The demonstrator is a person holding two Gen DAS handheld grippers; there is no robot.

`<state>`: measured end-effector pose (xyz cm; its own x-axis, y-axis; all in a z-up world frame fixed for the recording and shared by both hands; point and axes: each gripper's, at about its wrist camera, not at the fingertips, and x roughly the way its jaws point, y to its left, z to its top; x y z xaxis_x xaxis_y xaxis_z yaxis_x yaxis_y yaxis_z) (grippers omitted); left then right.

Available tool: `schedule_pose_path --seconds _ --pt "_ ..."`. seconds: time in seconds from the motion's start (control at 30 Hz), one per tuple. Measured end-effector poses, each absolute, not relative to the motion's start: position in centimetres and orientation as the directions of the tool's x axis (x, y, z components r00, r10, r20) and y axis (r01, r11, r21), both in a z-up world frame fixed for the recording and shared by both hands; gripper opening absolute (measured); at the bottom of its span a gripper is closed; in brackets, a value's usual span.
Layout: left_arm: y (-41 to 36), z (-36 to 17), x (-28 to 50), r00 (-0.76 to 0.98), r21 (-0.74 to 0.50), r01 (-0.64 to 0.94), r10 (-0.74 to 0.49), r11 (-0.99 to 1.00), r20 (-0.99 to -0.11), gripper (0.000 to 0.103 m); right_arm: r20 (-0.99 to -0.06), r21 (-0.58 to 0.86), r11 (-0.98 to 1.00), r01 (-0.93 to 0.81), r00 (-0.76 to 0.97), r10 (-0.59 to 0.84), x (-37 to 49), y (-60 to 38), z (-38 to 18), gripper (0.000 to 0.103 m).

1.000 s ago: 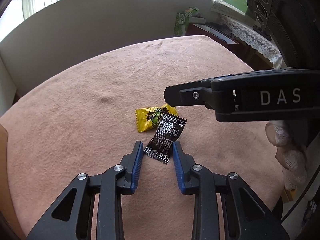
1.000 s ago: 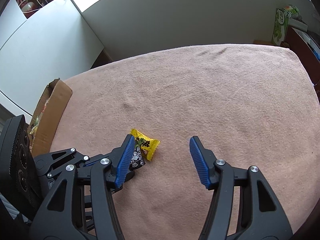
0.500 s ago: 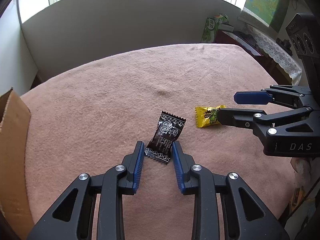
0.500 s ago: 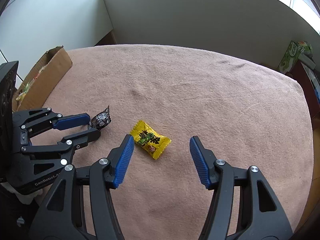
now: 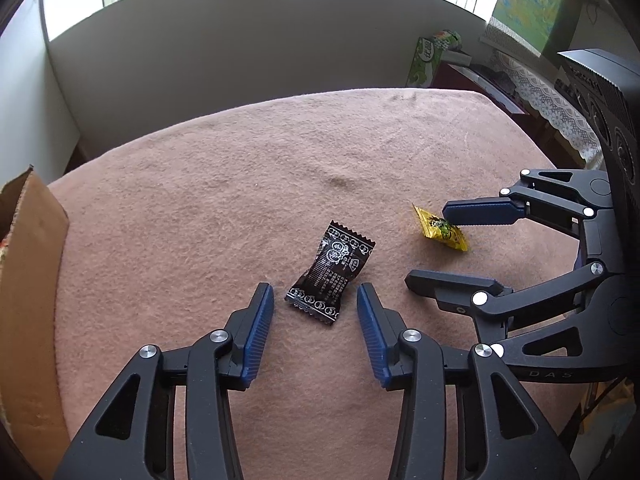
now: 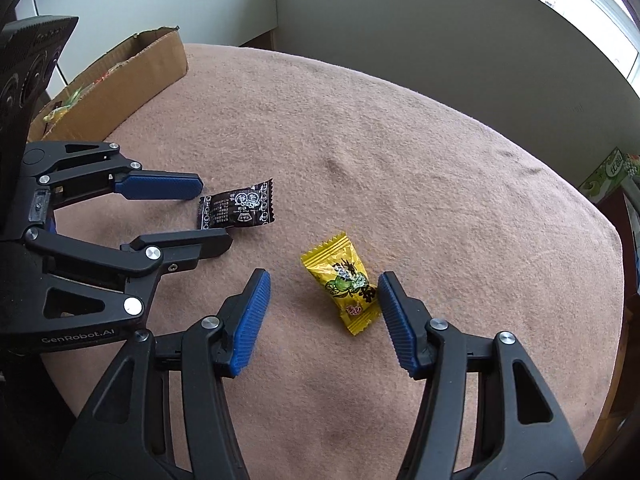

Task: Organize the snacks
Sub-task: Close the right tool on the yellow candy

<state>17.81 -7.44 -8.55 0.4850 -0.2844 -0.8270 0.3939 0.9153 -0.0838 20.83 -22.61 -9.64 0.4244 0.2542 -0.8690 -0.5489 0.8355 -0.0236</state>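
Whereas a second ago the sweets overlapped, the black sweet (image 5: 331, 273) now lies released between the just-widened left hand-held gripper (image 5: 316, 305); the yellow sweet (image 6: 345, 282) lies apart on the bench (image 6: 420, 168), between the open, narrowing right hand-held gripper (image 6: 324, 294).

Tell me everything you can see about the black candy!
The black candy is a small pillow-shaped sweet in a shiny black wrapper with white writing, little round pictures and zigzag-cut ends. It is sealed and lies flat on the pinkish-brown cloth, slanted. The left gripper has just been opening; its blue pads stand on either side of the near end without pressing on it. The yellow candy lies apart from it, by the right gripper.
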Motion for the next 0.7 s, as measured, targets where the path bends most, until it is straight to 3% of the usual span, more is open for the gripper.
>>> schedule_pose_path --seconds 0.1,0.37,0.57,0.7 --pt "-7.4 -8.6 17.8 0.484 -0.083 0.398 -0.286 0.914 -0.827 0.042 -0.872 -0.035 0.84 -0.542 0.427 0.239 20.6 -23.0 -9.6 0.049" --pt "-8.0 -8.6 18.3 0.491 -0.076 0.392 -0.279 0.917 -0.826 0.045 -0.873 -0.059 0.86 -0.506 0.444 0.202 21.2 -23.9 -9.7 0.049" --pt "-8.8 -8.8 18.6 0.505 -0.049 0.398 -0.263 0.916 -0.822 0.045 -0.869 -0.039 0.876 -0.481 0.449 0.208 21.3 -23.7 -9.8 0.034" --pt "-8.5 -8.9 18.7 0.514 -0.048 0.38 -0.253 0.924 -0.82 0.037 -0.865 -0.017 0.894 -0.447 0.456 0.211 21.1 -24.4 -9.7 0.03"
